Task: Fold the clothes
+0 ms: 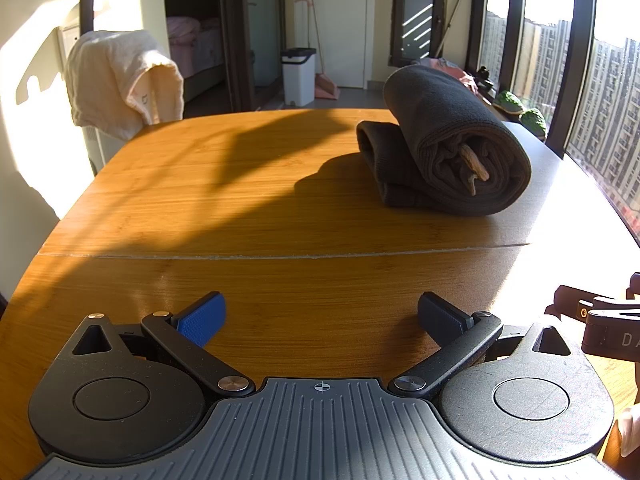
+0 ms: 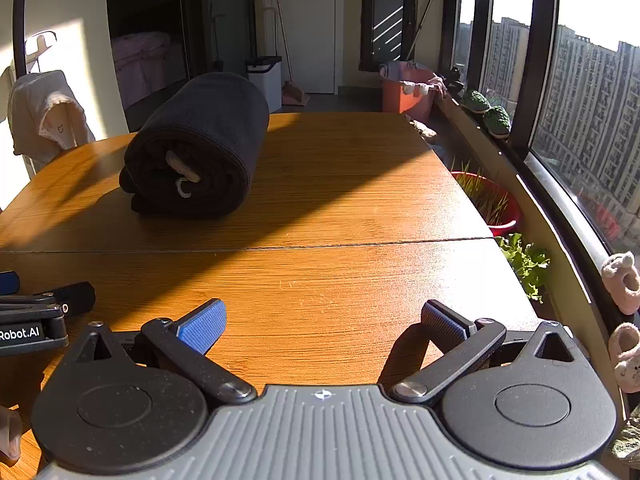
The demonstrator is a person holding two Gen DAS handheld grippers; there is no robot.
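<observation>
While both tools are hanging wide apart and empty, a dark rolled garment [image 1: 448, 140] is lying on the wooden surface [image 1: 240, 200].

Seen from the left wrist, the left tool [image 1: 322, 316] is hovering low over the near surface with its blue pads spread wide, the roll is sitting ahead to the right, well apart, and a pale towel [image 1: 120, 80] is hanging beyond the far edge. Seen from the right wrist, the right tool [image 2: 326, 320] is gaping just as wide, gripping nothing, while the roll [image 2: 200, 144] is resting ahead to the left and a red tub [image 2: 492, 200] is standing by the window.
</observation>
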